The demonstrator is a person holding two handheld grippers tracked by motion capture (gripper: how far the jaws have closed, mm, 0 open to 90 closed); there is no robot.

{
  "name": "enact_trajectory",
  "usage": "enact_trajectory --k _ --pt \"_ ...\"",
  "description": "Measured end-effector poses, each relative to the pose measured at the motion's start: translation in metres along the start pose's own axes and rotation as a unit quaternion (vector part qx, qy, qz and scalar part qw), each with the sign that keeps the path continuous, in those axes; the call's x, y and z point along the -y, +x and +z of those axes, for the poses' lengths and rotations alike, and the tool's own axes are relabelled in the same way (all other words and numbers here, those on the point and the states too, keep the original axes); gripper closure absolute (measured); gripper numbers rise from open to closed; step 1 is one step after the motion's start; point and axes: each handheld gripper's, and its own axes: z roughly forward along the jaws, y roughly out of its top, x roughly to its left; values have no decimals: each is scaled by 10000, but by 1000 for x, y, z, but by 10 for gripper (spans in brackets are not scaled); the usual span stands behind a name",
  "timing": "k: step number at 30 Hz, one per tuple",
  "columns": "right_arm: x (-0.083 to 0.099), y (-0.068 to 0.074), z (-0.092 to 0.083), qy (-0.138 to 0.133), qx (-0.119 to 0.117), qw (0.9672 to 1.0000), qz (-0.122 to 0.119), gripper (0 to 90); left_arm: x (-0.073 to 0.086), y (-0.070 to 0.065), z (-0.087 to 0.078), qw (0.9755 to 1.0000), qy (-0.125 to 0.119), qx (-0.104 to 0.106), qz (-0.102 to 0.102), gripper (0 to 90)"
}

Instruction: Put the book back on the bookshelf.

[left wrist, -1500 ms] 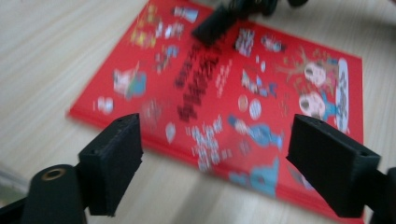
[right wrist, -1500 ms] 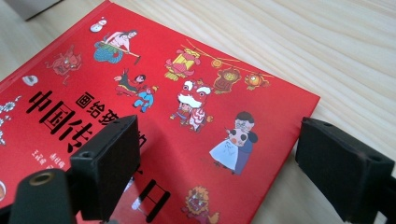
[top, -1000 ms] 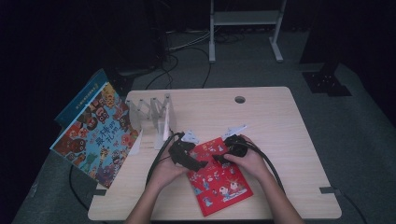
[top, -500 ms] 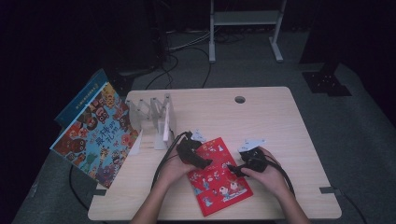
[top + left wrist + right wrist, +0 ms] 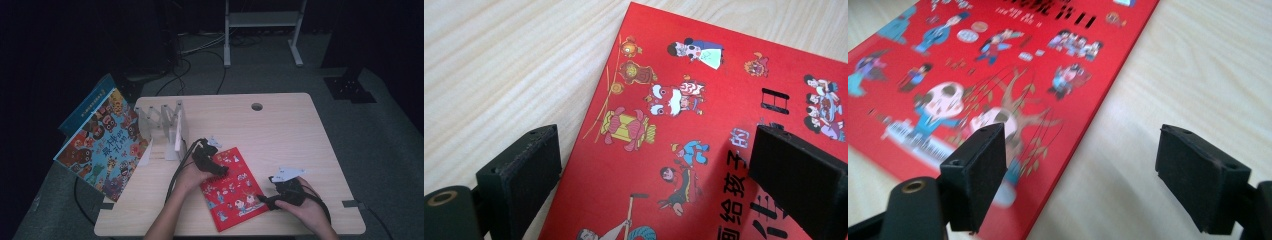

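Far left of the high view: a large picture book (image 5: 102, 142) with a crowded colourful cover leans off the counter's (image 5: 280, 125) left edge, well apart from the work. Just right of it stands a white slotted book rack (image 5: 167, 127), its slots vacant; probably where books end up.

Centre: a thin red picture book (image 5: 232, 187) lies flat, cover up, near the front edge, skewed to the counter.

Left claw (image 5: 212, 162) is over the book's upper-left corner. In the left gripper view the jaws stand apart, one over bare wood just off the book's edge, the other above the cover; neither pad presses on the book. Likely placed there to steady or pin that corner.

Right claw (image 5: 267, 199) sits at the book's right edge, low to the counter. In the right gripper view its jaws are apart, having just been narrowing; the near edge of the book runs between them, one jaw over the cover, the other over wood, nothing clamped. Judgement: it is set level to slip under or pinch that edge.
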Motion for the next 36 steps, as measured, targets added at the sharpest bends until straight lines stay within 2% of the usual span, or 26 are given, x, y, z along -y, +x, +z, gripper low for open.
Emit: enact_trajectory --k 1,5,13,16,19,23,25,28,30,36 --pt "3 2 -2 6 1 10000 -1 195 0 0 0 10000 3 37 -56 57" --pt "10 11 -8 32 -37 10000 0 193 2 0 0 9999 43 75 -62 44" --pt "22 26 -8 58 3 10000 14 193 3 0 0 9999 25 102 -91 27" --pt "24 29 -7 156 127 9998 -35 161 3 0 0 9999 35 104 -87 27" --pt "27 34 -8 264 240 9993 -123 170 3 0 0 9999 47 102 -92 27" --pt "31 38 -6 214 256 9994 -45 156 2 0 0 9999 81 101 -94 27" --pt "30 36 -5 267 259 9993 5 118 2 -1 1 9999 83 90 -120 26" --pt "29 32 -4 313 178 9993 49 108 1 -2 1 9998 117 66 -143 24" --pt "29 28 -4 342 209 9992 56 106 2 -2 1 9998 123 71 -139 19" --pt "31 6 -8 351 346 9984 269 105 2 -4 0 9997 180 45 -164 12"
